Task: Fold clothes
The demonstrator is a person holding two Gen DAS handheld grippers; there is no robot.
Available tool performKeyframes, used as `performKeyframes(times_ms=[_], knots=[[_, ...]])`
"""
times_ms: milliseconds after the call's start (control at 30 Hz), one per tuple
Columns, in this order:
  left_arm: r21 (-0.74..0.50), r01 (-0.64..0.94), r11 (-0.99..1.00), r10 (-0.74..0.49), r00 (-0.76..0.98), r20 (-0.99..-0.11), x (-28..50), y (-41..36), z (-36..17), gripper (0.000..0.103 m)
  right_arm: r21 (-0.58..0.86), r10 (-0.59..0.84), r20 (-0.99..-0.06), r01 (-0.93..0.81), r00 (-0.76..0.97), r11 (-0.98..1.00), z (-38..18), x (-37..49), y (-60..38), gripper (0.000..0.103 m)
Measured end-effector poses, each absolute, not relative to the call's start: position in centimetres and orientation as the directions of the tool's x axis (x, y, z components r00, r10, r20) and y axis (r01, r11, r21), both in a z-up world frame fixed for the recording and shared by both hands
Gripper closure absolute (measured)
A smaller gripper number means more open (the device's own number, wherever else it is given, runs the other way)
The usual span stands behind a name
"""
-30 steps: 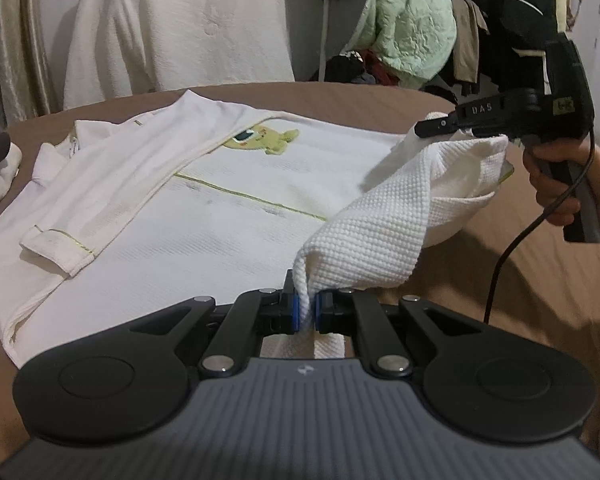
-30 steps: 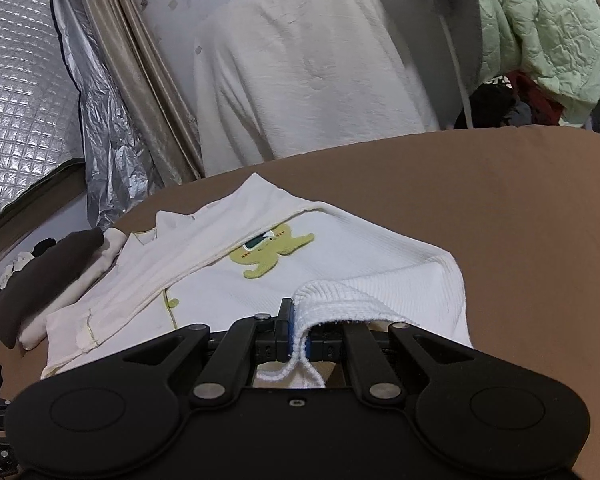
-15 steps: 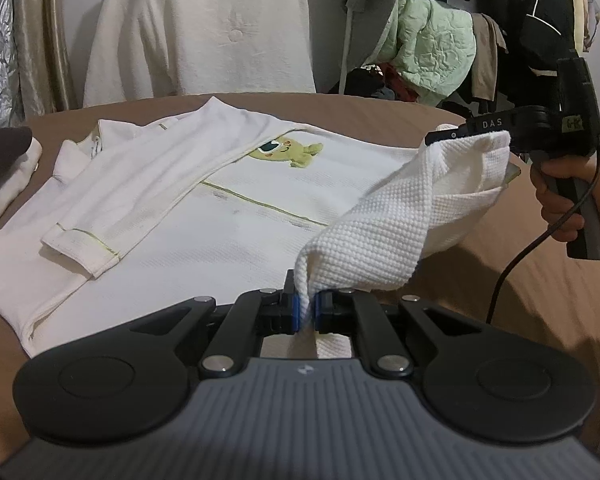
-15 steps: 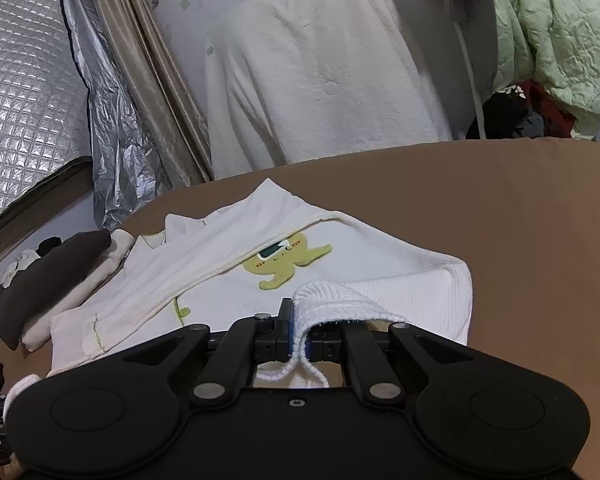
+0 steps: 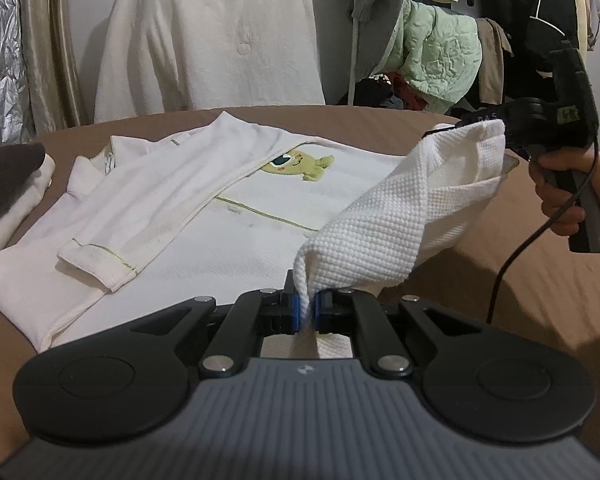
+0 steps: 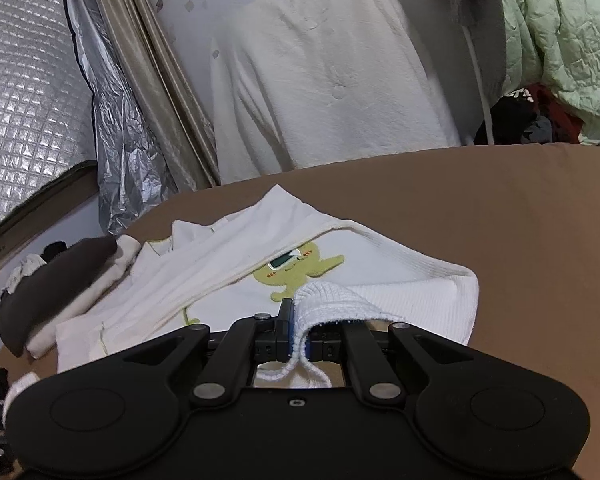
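Note:
A cream long-sleeved shirt [image 5: 204, 216] with a green cartoon patch [image 5: 298, 164] lies flat on the brown table [image 5: 520, 280], one sleeve folded across its front. Its right sleeve [image 5: 404, 216] is lifted off the table and stretched between both grippers. My left gripper [image 5: 307, 312] is shut on the sleeve's near end. In the left wrist view my right gripper [image 5: 476, 124] holds the far end higher up, a hand on its handle. In the right wrist view my right gripper [image 6: 298, 340] is shut on the ribbed cuff [image 6: 332, 300], above the shirt [image 6: 228, 264] and its patch [image 6: 296, 272].
A folded stack of dark and cream clothes [image 6: 56, 280] sits at the table's left edge. Behind the table hang a cream robe [image 5: 208, 36], a pale green quilted jacket [image 5: 440, 52] and dark garments. Silver foil curtain [image 6: 28, 80] stands at the far left.
Both grippers have risen a little and carried the lifted sleeve inward over the shirt; the shirt and patch now appear lower and nearer in both views. Both stay shut.

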State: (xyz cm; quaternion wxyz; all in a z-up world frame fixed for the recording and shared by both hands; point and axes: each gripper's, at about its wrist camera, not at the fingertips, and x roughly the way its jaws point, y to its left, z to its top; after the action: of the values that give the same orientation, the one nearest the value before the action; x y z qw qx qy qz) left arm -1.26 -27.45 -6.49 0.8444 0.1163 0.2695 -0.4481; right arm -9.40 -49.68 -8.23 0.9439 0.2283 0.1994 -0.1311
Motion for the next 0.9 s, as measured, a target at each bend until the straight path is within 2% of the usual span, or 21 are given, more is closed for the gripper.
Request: performKeyframes(times_ms=[333, 600, 800, 900], knots=[[-0.128, 0.755, 0.643, -0.675, 0.479, -0.562, 2.1, -26.2, -7.1, 0.097, 0.321, -0.094, -0.468, 0.268, 0.879, 0.908, -6.7, -3.9, -48.9, 0.096], [-0.132, 0.677, 0.724, -0.634, 0.577, -0.515, 7.0, -24.8, -4.8, 0.097, 0.242, -0.06, -0.459, 0.189, 0.887, 0.952, -3.0, 7.0, -48.4, 0.096], [-0.264, 0.453, 0.852, -0.521, 0.674, -0.525, 14.5, -20.8, -5.2, 0.097, 0.077, 0.003, -0.524, 0.043, 0.852, 0.996, 0.7, 21.0, -44.8, 0.096], [-0.324, 0.326, 0.888, -0.456, 0.71, -0.537, 18.2, -18.9, -5.4, 0.097, 0.08, 0.138, -0.566, -0.113, 0.813, 0.99, 1.1, 27.3, -42.4, 0.091]])
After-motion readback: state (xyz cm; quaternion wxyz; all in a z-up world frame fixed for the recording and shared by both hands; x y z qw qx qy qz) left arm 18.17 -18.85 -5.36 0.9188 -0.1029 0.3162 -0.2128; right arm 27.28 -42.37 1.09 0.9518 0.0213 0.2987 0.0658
